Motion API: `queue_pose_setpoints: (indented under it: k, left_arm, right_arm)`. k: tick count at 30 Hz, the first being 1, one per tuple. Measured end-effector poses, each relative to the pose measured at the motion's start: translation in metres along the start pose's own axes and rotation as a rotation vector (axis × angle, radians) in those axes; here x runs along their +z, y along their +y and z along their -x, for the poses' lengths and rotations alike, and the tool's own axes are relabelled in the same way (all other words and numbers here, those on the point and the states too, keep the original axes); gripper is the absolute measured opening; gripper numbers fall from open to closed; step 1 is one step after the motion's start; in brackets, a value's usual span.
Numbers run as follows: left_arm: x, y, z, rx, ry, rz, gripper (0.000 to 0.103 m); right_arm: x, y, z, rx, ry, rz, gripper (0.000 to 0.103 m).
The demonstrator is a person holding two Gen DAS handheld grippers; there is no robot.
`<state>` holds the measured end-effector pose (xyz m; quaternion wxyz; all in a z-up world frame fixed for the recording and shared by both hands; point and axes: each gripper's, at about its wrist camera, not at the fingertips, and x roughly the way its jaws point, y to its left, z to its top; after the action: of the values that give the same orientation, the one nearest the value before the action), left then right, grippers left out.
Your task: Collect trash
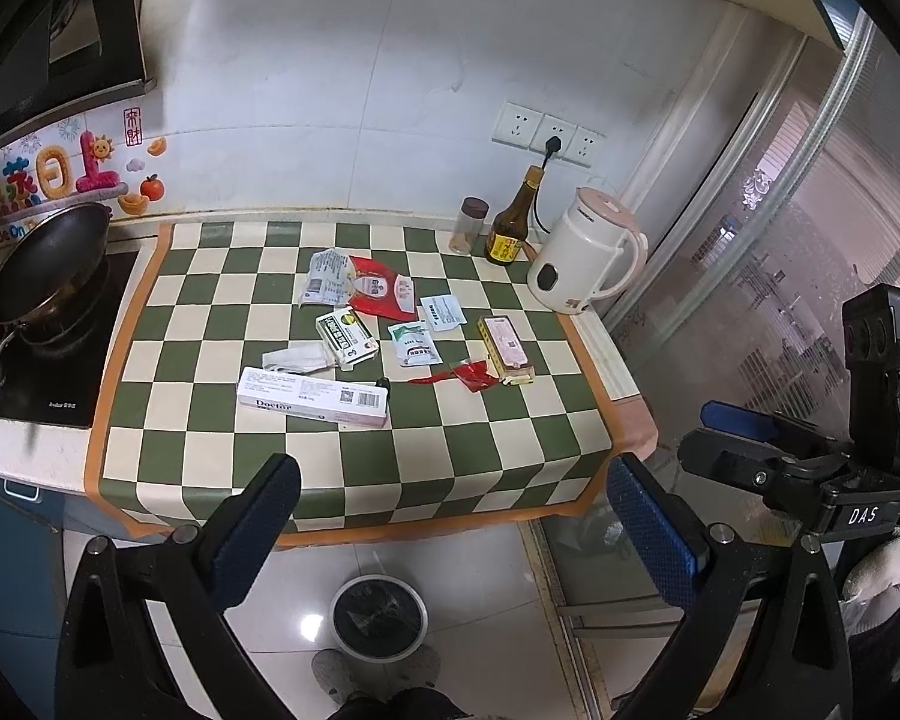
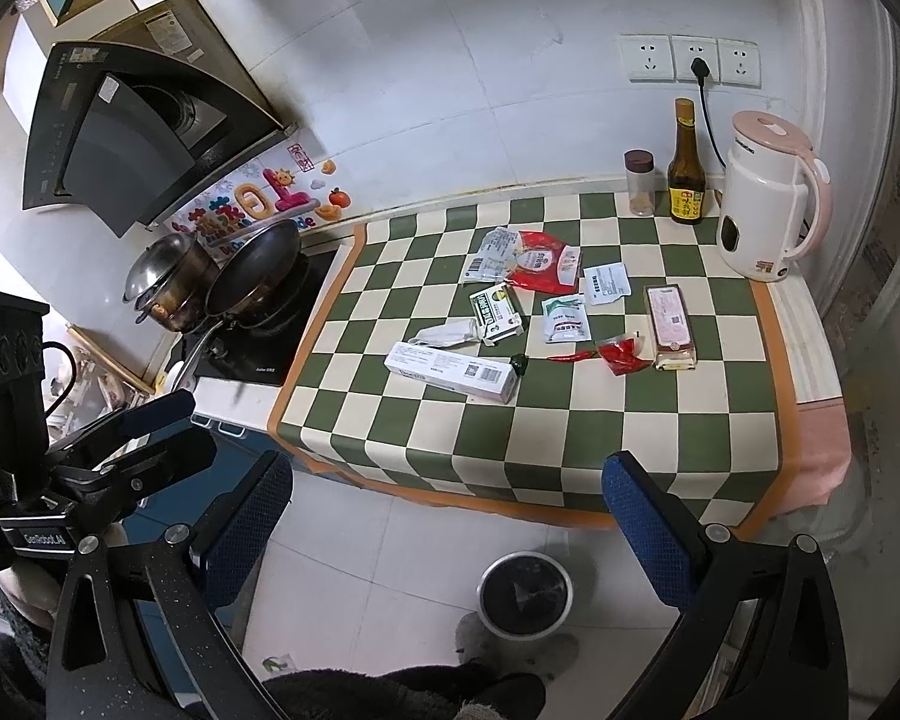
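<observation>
Litter lies in the middle of a green-and-cream checkered counter (image 1: 450, 456) (image 2: 570, 450): a long white toothpaste box (image 1: 312, 397) (image 2: 453, 380), a small green-and-white box (image 1: 347, 338) (image 2: 496, 313), a crumpled tissue (image 1: 297, 360) (image 2: 444, 333), a red packet (image 1: 381, 291) (image 2: 543, 269), white sachets (image 1: 414, 345) (image 2: 566, 318), a red chilli and torn red wrapper (image 1: 471, 375) (image 2: 621, 354), and a pink-labelled box (image 1: 506, 348) (image 2: 669, 324). A round black-lined bin (image 1: 378, 617) (image 2: 525, 594) stands on the floor below the counter's front edge. My left gripper (image 1: 450, 516) and right gripper (image 2: 447, 516) hover open and empty in front of the counter.
A pink-and-white kettle (image 1: 588, 261) (image 2: 771, 210), a brown bottle (image 1: 510, 228) (image 2: 685, 171) and a spice jar (image 1: 468, 227) (image 2: 639, 183) stand at the back right. A wok (image 1: 48, 264) (image 2: 252, 267) and a pot (image 2: 165, 282) sit on the cooktop to the left. A person's slippered feet are beside the bin.
</observation>
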<state>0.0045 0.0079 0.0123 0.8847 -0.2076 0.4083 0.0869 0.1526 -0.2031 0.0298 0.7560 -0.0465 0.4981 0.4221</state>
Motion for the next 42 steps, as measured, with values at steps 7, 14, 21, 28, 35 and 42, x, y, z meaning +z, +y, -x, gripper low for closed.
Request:
queue_pose_setpoints:
  k: [7,14,21,28,35,42]
  left_arm:
    - [0.004,0.002,0.002,-0.004,-0.001,-0.002,0.103]
    - [0.008,0.002,0.004,-0.005,-0.003,-0.003,0.103]
    - [0.013,0.004,0.007,-0.003,-0.004,-0.008,0.103]
    - [0.011,0.003,0.007,-0.001,-0.005,-0.013,0.103]
    - [0.006,0.001,0.007,-0.005,-0.007,-0.017,0.103]
    - [0.004,0.001,0.004,-0.012,-0.004,-0.021,0.103]
  right_arm:
    - [0.001,-0.001,0.000,0.002,0.002,-0.004,0.103]
    - [-0.001,0.002,-0.001,0.006,0.005,0.000,0.103]
    - [-0.001,0.008,-0.002,0.001,0.006,0.000,0.103]
    - [-0.002,0.008,-0.002,0.003,0.005,-0.001,0.103]
    - [-0.003,0.007,-0.002,0.002,0.005,-0.003,0.103]
    - [-0.002,0.006,-0.002,0.005,0.006,-0.003,0.103]
